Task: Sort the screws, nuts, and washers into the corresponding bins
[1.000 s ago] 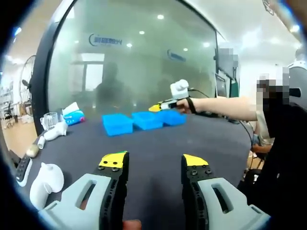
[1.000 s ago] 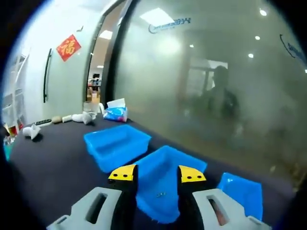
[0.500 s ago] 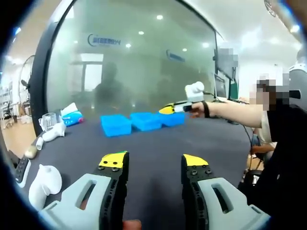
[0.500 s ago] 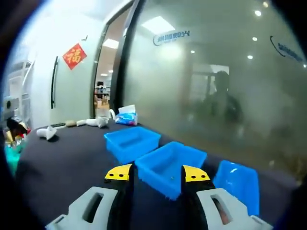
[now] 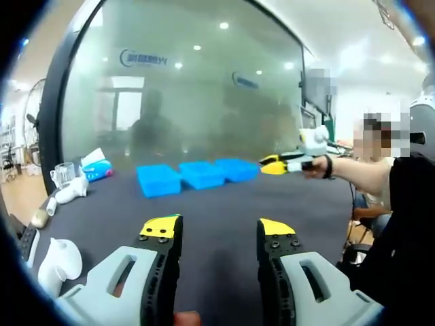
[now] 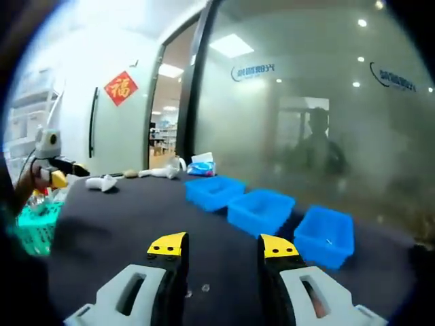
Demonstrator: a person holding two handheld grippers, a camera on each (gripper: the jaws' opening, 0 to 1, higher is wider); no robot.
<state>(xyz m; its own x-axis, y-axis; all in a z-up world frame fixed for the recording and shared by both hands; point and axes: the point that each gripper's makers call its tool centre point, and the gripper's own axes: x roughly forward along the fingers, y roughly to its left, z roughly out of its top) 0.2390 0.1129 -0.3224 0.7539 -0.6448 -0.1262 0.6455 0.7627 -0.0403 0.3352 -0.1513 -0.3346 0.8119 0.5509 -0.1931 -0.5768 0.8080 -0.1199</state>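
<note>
Blue plastic bins (image 5: 189,176) are sitting in a row of three at mid-frame in the left gripper view and right of centre (image 6: 262,209) in the right gripper view, on a dark matte counter (image 5: 217,207). Frosted glass is rising behind them. Left tongs (image 5: 219,228) and right tongs (image 6: 222,245) are gaping apart, holding nothing.
</note>
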